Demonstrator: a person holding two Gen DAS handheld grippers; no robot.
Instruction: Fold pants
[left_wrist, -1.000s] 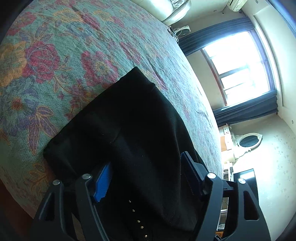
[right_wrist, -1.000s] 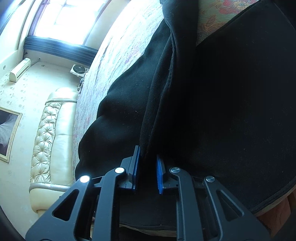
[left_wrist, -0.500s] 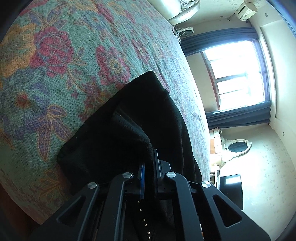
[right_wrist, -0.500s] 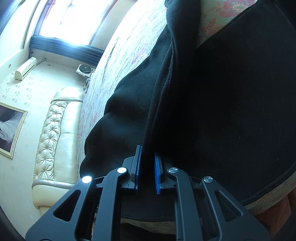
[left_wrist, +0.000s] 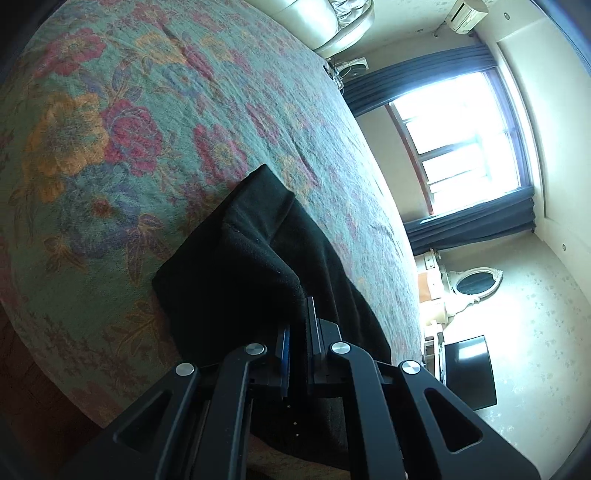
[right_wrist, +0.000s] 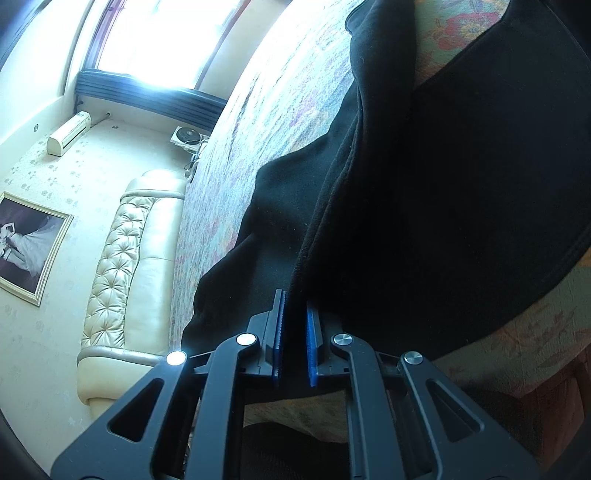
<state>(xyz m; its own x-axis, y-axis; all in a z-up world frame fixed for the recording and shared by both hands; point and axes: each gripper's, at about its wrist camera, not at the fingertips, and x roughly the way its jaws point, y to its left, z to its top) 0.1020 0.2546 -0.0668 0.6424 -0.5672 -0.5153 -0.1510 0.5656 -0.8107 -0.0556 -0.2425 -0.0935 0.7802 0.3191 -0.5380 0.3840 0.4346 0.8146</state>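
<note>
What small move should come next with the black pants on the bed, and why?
Probably lift both pinched edges together and carry them across the pants to make the fold. The left gripper and right gripper are each shut on black cloth, which rises in a ridge from the flowered bedspread, while the rest lies flat.

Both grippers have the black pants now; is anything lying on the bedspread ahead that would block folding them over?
Nothing visible does. The left gripper and right gripper are shut on the black pants, and the floral bedspread beyond them shows no other item in either view.
</note>
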